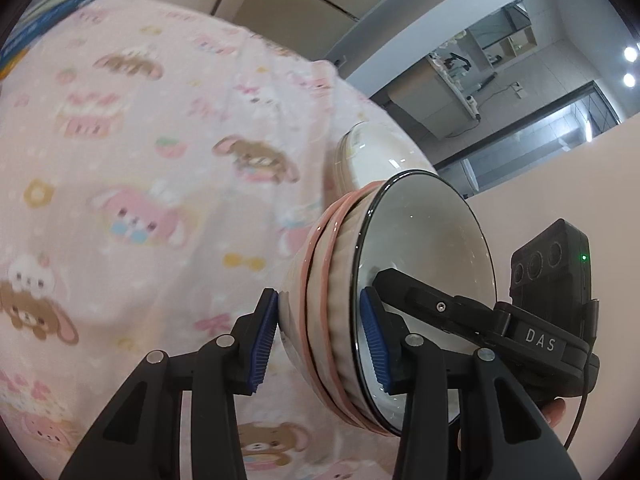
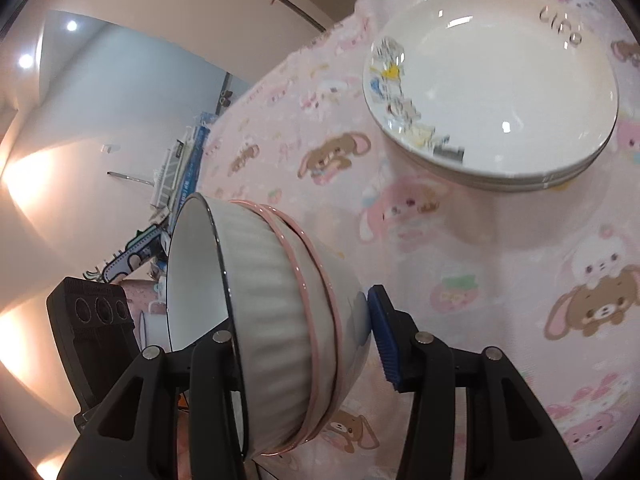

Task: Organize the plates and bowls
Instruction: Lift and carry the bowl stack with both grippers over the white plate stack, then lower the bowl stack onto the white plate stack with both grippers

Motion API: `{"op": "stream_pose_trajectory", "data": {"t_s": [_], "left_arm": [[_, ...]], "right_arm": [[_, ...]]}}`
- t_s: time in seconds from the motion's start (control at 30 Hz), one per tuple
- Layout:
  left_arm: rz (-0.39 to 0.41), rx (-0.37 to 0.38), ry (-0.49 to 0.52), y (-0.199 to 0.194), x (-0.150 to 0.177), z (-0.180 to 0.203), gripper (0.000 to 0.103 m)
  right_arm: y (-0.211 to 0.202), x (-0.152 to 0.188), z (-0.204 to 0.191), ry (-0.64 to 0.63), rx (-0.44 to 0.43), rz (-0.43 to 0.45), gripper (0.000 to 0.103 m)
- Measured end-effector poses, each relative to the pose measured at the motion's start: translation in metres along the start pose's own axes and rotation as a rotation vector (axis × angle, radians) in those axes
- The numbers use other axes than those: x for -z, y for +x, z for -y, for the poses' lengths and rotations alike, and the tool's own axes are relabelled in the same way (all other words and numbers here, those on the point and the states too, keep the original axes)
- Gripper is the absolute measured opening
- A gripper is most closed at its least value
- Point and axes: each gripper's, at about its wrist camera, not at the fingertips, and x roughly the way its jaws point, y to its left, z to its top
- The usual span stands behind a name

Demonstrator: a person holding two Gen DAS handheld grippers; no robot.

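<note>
A stack of nested bowls (image 1: pixel 332 312), white ribbed with pink rims, is held between both grippers above the pink cartoon tablecloth (image 1: pixel 120 160). My left gripper (image 1: pixel 320 336) is shut on the stack's wall, one blue pad inside and one outside. My right gripper (image 2: pixel 304 344) is shut on the same bowl stack (image 2: pixel 272 320) from the opposite side; its left pad is hidden inside the bowl. A stack of white plates (image 2: pixel 500 92) with cartoon print lies on the cloth at the upper right of the right wrist view, and its edge shows behind the bowls in the left wrist view (image 1: pixel 368 156).
The table edge runs along the cloth's far side in both views, with room beyond. Blue boxes (image 1: pixel 48 12) sit at the table's far left corner. The other gripper's camera block (image 1: pixel 552 272) is close beside the bowls.
</note>
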Motion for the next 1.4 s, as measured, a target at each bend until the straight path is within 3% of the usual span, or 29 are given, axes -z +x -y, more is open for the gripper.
{"op": "stream_pose_trajectory", "data": {"t_s": [0.3, 0.6, 0.9, 1.4], "left_arm": [[-0.026, 0.022, 0.069, 0.027, -0.055, 0.072, 0.044], [-0.107, 0.055, 0.142, 0.096, -0.103, 0.117, 0.044], [-0.175, 0.014, 0.148, 0.152, -0.124, 0.114, 0.044], [-0.235, 0.012, 0.130, 0.189, -0.129, 0.097, 0.044]], "right_arm": [[-0.046, -0.052, 0.013, 0.044, 0.000, 0.056, 0.046], [-0.074, -0.106, 0.060, 0.107, 0.016, 0.091, 0.046], [-0.053, -0.133, 0.102, 0.173, 0.020, 0.050, 0.046], [-0.031, -0.142, 0.127, 0.212, 0.060, 0.020, 0.046]]}}
